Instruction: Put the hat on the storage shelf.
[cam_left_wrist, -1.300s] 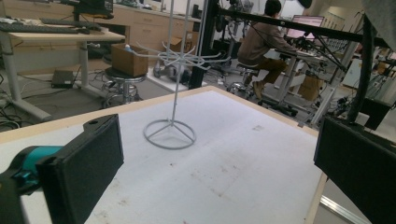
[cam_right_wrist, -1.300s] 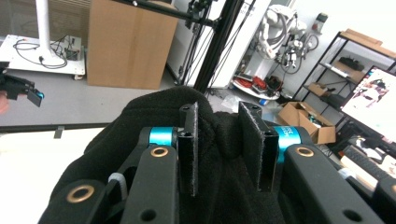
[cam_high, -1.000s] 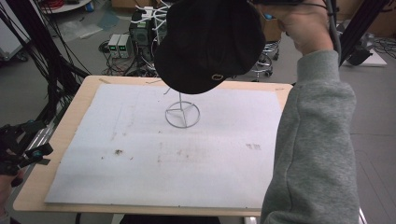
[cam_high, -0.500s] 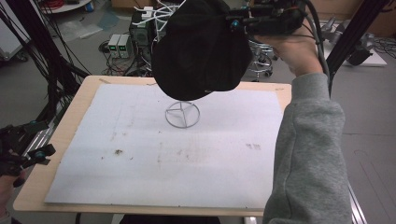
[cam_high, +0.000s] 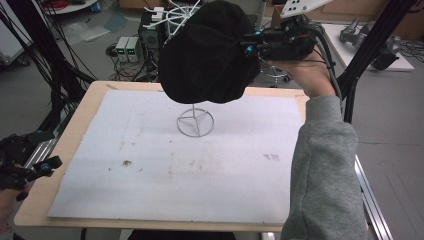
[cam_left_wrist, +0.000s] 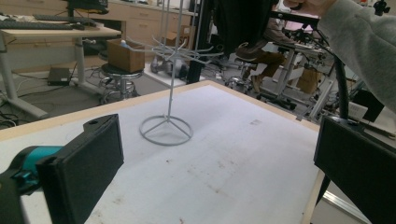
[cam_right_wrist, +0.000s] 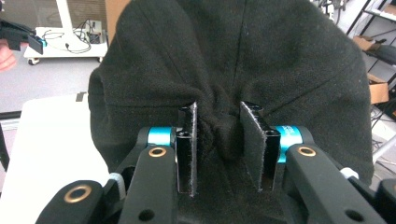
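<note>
High view: you have one black hat (cam_high: 207, 52) held up above the far middle of the tabletop (cam_high: 70, 135), over the single white wire stand (cam_high: 195, 120) whose ring base sits on the white mat (cam_high: 150, 185). Your right gripper (cam_high: 248, 44) reaches in from the right at the hat's side, your grey sleeve (cam_high: 325, 170) running up the right edge. In the right gripper view the two black jaws are pinched on a bunched fold of the hat (cam_right_wrist: 233, 70), cloth squeezed between them. Your left gripper (cam_high: 42, 166) hangs low at the near left corner, off the tabletop's edge. In the left gripper view its two jaws stand wide apart with nothing between them, and the stand (cam_left_wrist: 166, 126) sits well beyond them on the mat, its hooked arms spread near the top.
</note>
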